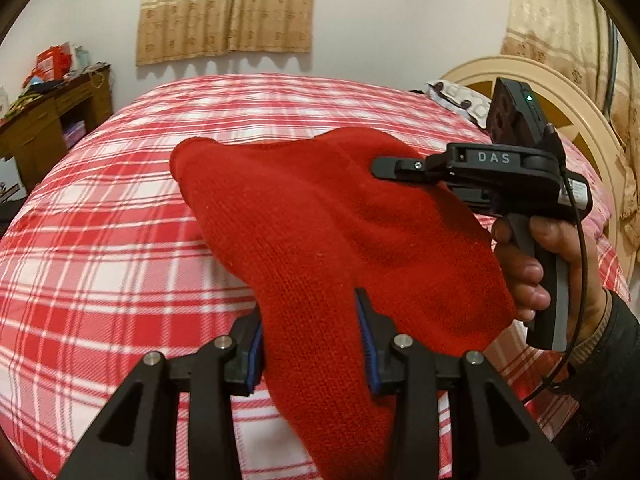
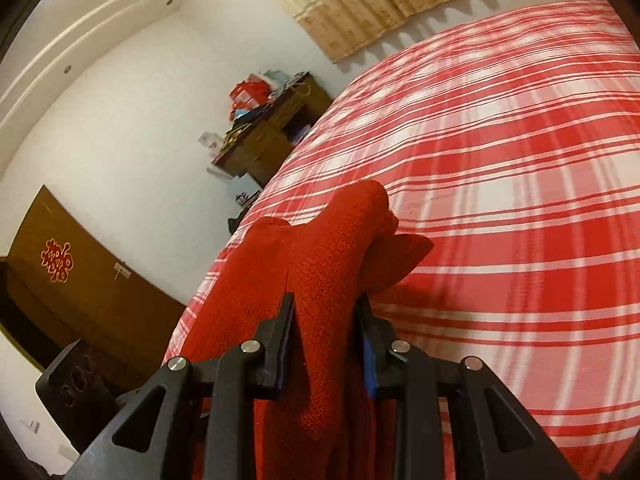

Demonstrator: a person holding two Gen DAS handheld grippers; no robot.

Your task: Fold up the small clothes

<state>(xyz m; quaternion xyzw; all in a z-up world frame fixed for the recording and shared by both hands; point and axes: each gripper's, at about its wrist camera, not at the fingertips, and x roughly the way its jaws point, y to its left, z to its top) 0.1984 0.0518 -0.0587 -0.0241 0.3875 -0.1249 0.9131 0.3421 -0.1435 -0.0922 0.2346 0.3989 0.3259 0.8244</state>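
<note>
A red knitted garment point(image 1: 320, 216) hangs stretched above the bed between both grippers. My left gripper point(image 1: 312, 340) is shut on its near edge, the blue pads pressing the knit from both sides. In the left wrist view the right gripper point(image 1: 384, 168) reaches in from the right, held by a hand point(image 1: 532, 268), and its fingers bite the garment's far side. In the right wrist view my right gripper point(image 2: 326, 332) is shut on a bunched fold of the red garment point(image 2: 320, 248), which rises in front of the fingers and drapes down to the left.
A bed with a red and white plaid cover point(image 1: 120, 240) fills the space below. A beige headboard point(image 1: 568, 120) stands at the right. A cluttered wooden desk point(image 1: 52, 112) is at the far left, curtains point(image 1: 228, 8) hang on the back wall, and a brown door point(image 2: 80, 280) shows at left.
</note>
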